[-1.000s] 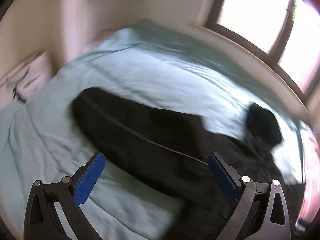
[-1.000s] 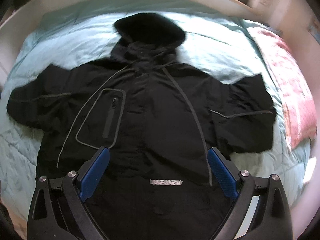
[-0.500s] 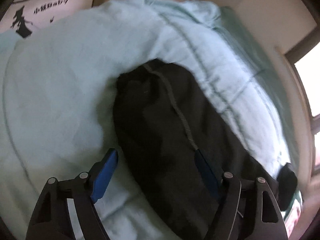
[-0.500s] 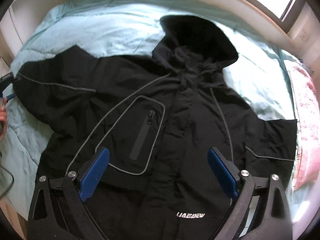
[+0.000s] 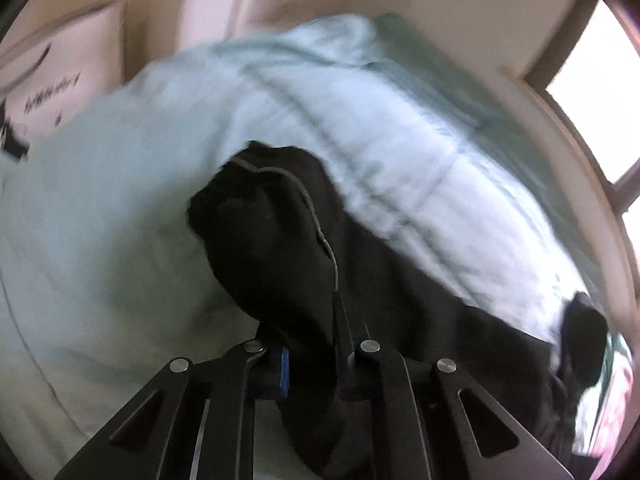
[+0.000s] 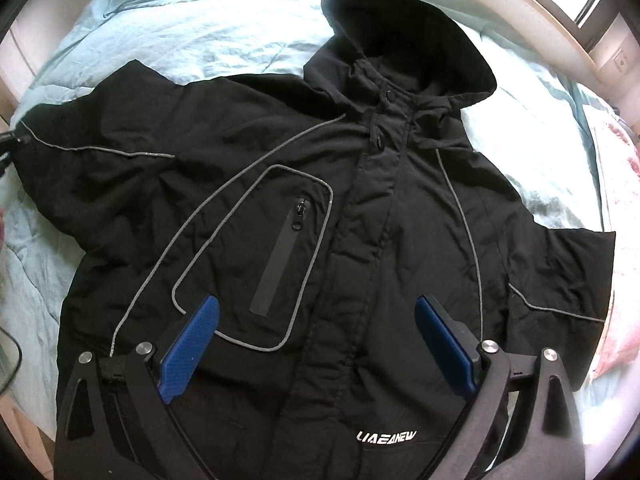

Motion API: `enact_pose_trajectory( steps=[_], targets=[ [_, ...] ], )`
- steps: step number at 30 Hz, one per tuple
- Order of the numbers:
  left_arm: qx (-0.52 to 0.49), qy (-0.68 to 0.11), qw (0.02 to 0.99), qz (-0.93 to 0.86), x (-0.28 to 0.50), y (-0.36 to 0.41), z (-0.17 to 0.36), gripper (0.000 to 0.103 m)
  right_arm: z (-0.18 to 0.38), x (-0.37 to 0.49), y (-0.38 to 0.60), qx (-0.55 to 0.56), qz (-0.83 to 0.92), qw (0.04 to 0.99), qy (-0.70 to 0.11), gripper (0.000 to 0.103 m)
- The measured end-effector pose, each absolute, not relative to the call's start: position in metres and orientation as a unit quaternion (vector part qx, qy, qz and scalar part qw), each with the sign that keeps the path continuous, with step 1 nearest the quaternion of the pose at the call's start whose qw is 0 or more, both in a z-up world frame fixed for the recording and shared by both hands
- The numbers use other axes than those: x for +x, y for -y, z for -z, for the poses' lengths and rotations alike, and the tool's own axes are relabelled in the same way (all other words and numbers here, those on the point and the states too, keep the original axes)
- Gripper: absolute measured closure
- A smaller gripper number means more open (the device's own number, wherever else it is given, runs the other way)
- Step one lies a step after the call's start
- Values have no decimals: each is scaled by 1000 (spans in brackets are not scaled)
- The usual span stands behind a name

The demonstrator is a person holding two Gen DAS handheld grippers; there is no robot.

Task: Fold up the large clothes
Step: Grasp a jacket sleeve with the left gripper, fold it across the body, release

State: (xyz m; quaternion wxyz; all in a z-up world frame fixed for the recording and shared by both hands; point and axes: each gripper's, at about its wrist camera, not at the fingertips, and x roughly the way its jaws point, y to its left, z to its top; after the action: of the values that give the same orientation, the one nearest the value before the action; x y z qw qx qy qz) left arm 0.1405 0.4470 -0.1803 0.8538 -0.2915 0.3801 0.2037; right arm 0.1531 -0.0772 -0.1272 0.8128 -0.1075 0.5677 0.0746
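A black hooded jacket (image 6: 360,208) with grey piping and a chest pocket lies front-up and spread out on a pale green bedspread (image 6: 192,32). My right gripper (image 6: 316,340) hovers open over the jacket's lower front, holding nothing. In the left wrist view my left gripper (image 5: 312,344) is shut on the end of the jacket's sleeve (image 5: 276,232), which bunches up between the fingers. That sleeve end shows at the far left of the right wrist view (image 6: 52,136), with a dark tip of the left gripper beside it.
A pink patterned pillow (image 6: 616,184) lies at the bed's right side. A window (image 5: 592,60) and wall run behind the bed. A printed board (image 5: 52,92) leans at the left. A cable (image 6: 8,360) hangs by the bed's left edge.
My left gripper has closed on the sleeve end, which was between its open fingers half a second ago. My right gripper has swung left over the jacket and stays open.
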Motion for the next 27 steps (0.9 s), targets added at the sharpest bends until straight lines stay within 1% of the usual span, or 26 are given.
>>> enact_pose_trajectory(
  steps=[5, 9, 11, 13, 16, 19, 24, 27],
  targets=[
    [-217, -353, 899, -144, 139, -375, 122, 89, 125, 152, 82, -98, -73, 817, -564, 4],
    [-159, -331, 926, -87, 135, -292, 80, 89, 119, 149, 93, -84, -66, 823, -558, 4],
    [-131, -331, 933, -54, 134, -255, 70, 89, 114, 147, 102, -75, -59, 827, -554, 4],
    [-90, -342, 935, 1, 134, -199, 66, 89, 110, 145, 113, -63, -53, 831, -550, 4],
    [-59, -375, 922, 70, 134, -129, 83, 89, 102, 145, 136, -40, -32, 839, -541, 4],
    [-34, -422, 900, 104, 144, -78, 121, 89, 95, 145, 164, -11, -4, 843, -538, 4],
    [24, -510, 847, 150, 148, -13, 196, 89, 85, 141, 204, 18, 34, 845, -533, 4],
    [51, -534, 826, 174, 140, 16, 219, 88, 82, 141, 217, 20, 49, 844, -533, 4]
  ],
)
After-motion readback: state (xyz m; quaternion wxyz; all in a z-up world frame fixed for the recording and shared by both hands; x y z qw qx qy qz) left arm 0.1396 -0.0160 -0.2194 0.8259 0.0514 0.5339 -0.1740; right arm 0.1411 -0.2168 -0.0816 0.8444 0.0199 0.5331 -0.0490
